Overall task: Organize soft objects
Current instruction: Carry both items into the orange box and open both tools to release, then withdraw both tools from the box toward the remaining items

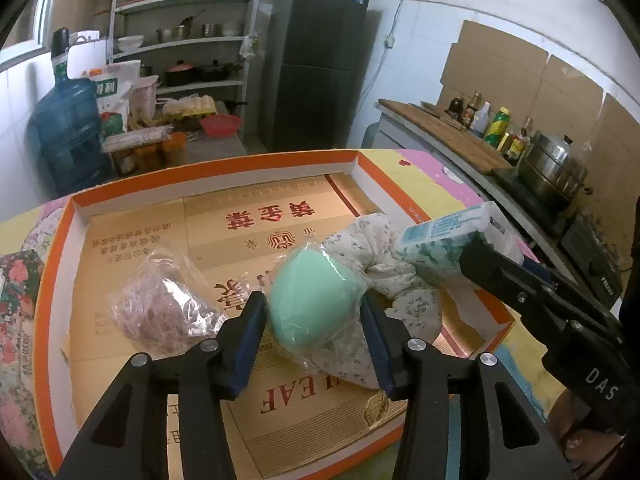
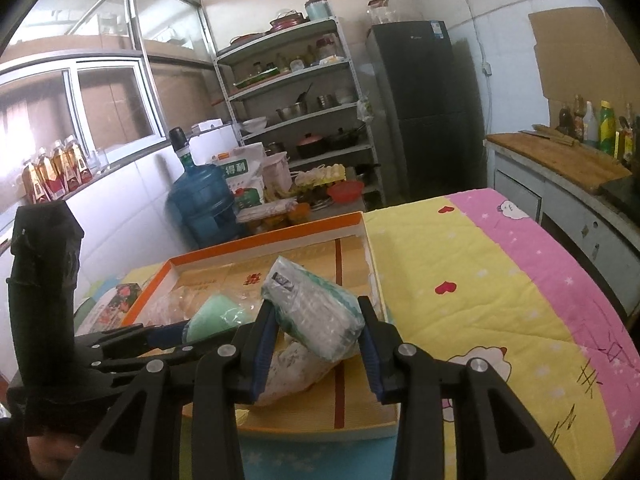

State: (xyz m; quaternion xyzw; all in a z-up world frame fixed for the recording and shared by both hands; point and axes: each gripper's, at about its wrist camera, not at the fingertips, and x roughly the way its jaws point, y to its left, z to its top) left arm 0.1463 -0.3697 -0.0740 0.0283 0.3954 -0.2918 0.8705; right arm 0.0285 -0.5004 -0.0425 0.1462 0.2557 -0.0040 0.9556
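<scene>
A shallow orange-rimmed cardboard tray (image 1: pixel 216 166) lies on the quilt-covered table. In the left wrist view my left gripper (image 1: pixel 314 312) is shut on a mint-green soft ball in clear plastic (image 1: pixel 310 298), held over the tray. A floral cloth bundle (image 1: pixel 384 256) lies beside it and a bagged pinkish fluffy item (image 1: pixel 164 306) lies to the left. My right gripper (image 2: pixel 318 320) is shut on a pack of tissues (image 2: pixel 316 312) above the tray's right side; the pack also shows in the left wrist view (image 1: pixel 452 236).
The quilt (image 2: pixel 480 280) covers the table right of the tray. A floral box (image 1: pixel 18 280) sits left of the tray. Behind are a water jug (image 1: pixel 66 128), shelves (image 1: pixel 184 40), a fridge (image 1: pixel 316 60), and a counter with bottles and a pot (image 1: pixel 552 168).
</scene>
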